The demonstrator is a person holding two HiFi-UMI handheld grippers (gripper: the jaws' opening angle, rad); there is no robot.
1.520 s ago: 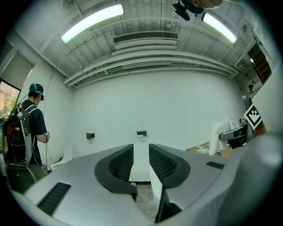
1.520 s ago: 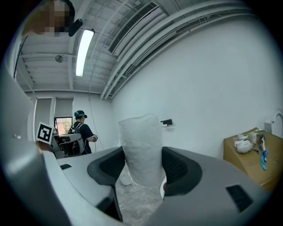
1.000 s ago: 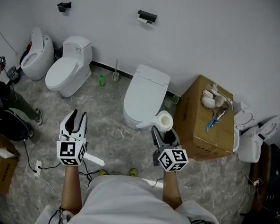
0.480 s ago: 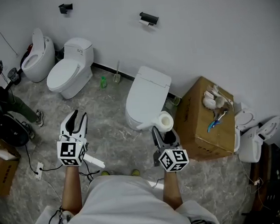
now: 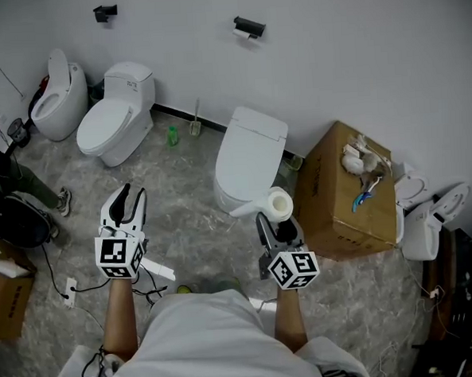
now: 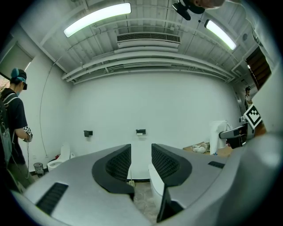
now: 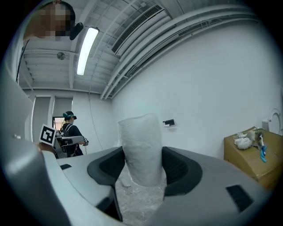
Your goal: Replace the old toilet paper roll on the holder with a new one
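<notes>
Already our right gripper [image 5: 271, 218] clamps the new roll [image 5: 278, 203]; our left gripper [image 5: 129, 195] hangs parted, empty. The holder [image 5: 248, 27] is well apart, so we judge the swap itself undone.

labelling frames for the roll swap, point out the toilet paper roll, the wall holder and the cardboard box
toilet paper roll [image 5: 278, 204], head view, its round end face
wall holder [image 5: 249, 26], head view, its dark top bar
cardboard box [image 5: 333, 217], head view, its bare front side

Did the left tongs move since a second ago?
Yes, a little forward. In the head view the left tongs sit at the same spot in the picture, but the white power strip beside them now lies lower in the picture.
</notes>
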